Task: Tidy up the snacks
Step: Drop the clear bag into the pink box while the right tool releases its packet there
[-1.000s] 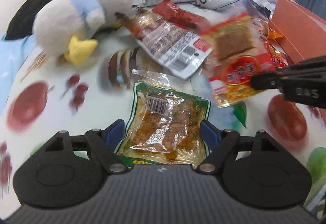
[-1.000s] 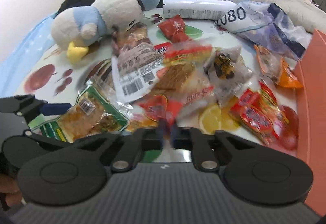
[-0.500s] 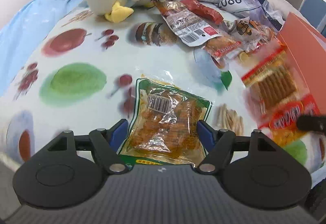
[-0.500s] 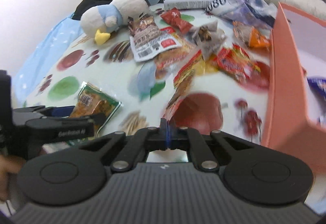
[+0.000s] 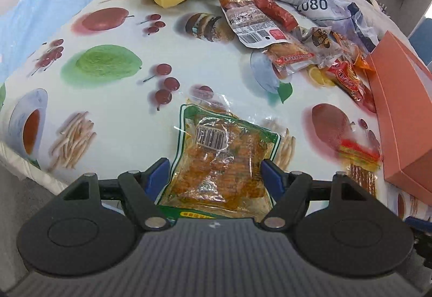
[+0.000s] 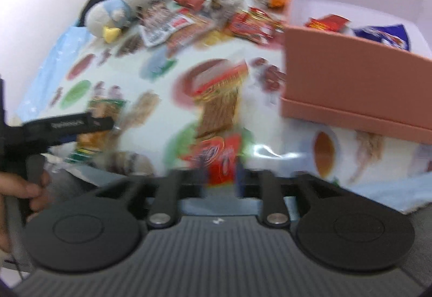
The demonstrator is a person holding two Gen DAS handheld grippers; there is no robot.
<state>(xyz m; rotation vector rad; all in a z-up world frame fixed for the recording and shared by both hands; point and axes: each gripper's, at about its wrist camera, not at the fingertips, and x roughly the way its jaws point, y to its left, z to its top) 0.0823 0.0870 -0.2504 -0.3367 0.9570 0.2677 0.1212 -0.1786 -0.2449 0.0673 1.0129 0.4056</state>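
L wrist view: left gripper [image 5: 216, 175] has both blue pads against the sides of a green-edged snack pack [image 5: 221, 159], held over the fruit-print cloth [image 5: 113, 97]; more snacks [image 5: 291, 34] piled beside the orange box [image 5: 399, 118]. R wrist view, blurred: right gripper [image 6: 220, 178] jaws have just been opening, red snack pack [image 6: 216, 134] between them, grip unclear; box near, at right.
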